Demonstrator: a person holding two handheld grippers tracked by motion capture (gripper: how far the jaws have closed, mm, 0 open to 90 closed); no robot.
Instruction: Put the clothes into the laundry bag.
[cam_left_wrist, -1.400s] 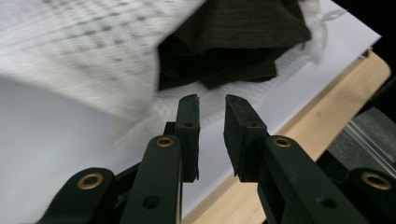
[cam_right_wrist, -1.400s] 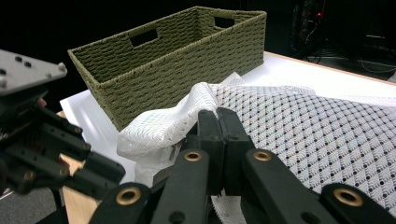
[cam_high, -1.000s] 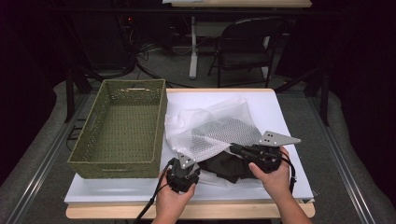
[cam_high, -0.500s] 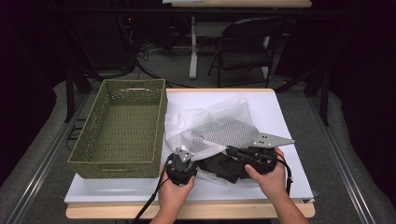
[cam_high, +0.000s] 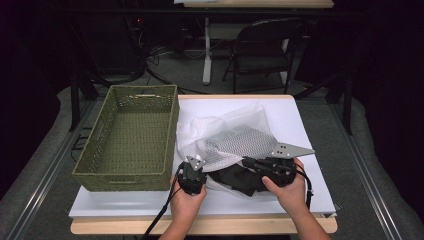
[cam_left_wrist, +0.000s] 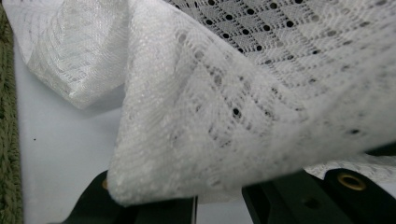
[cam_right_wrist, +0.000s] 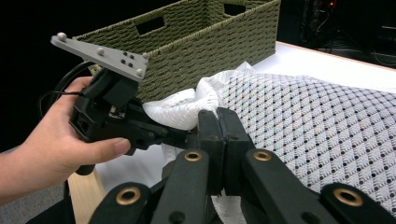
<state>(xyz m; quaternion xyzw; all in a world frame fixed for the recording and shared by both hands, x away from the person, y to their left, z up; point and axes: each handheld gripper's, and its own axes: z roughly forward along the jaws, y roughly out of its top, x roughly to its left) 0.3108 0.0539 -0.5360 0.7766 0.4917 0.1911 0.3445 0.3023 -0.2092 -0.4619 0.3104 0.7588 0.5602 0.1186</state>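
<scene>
- High view: our white mesh bag (cam_high: 235, 145) lies on the worktop (cam_high: 300, 120), just beside the green basket (cam_high: 130, 135).
- Our left claw (cam_high: 196, 161) has just been closing and pinches the bag's edge.
- Our right claw (cam_right_wrist: 218, 140) is clamped on the bag.

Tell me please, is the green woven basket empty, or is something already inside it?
Empty. In the high view the green woven basket shows only its bare woven floor; the white mesh bag lies beside it on the table.

High view: set above the near table edge, aimed forward and down.
Left gripper view: pressed close against the white mesh fabric (cam_left_wrist: 243, 93).
Right gripper view: aimed toward the green basket (cam_right_wrist: 196, 51).
Shared: fabric, basket.
</scene>
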